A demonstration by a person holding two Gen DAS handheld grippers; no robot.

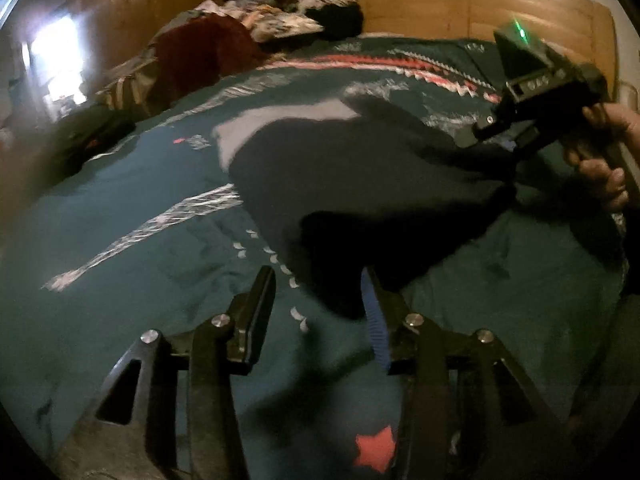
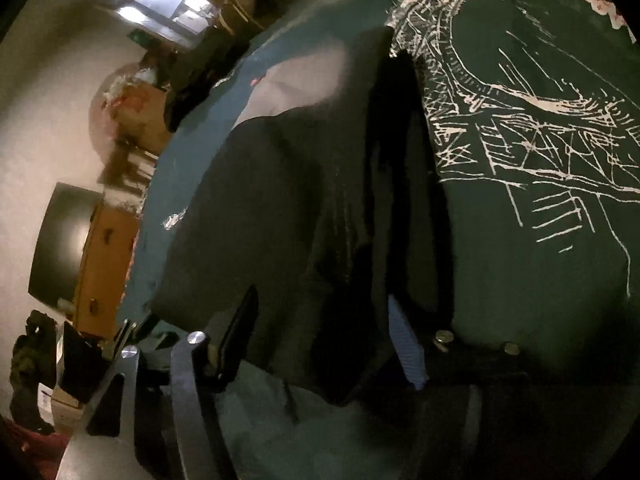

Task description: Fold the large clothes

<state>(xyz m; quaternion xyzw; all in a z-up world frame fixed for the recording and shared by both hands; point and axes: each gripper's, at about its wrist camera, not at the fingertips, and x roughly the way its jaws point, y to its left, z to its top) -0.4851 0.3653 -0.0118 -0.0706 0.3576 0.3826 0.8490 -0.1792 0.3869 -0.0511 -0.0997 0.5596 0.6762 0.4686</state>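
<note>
Dark garment point(image 1: 360, 184) lying flat-ish on the bed point(image 1: 140, 240), on top of a teal bedspread with white sketchy print and a red zigzag stripe. Light grey patch point(image 1: 280, 120) showing at the garment's far end. Left gripper point(image 1: 320, 292) low over the near corner of the garment, fingers point(image 1: 260, 300) spread apart, nothing pinched, cloth edge sitting in the gap but no pad pressing on it. Right gripper point(image 2: 320, 332) over the garment's other side, fingers point(image 2: 404, 340) spread wide too, a dark fold running up between them, not clamped. From the left camera, right gripper off at the right edge, held by a hand point(image 1: 600, 168), green light on top. Pile of mixed clothes point(image 1: 280, 8) heaped at the far side of the bed, next to a wooden headboard point(image 1: 480, 8). Pretty blurry overall, so fine detail on the fabric hard to tell.
</note>
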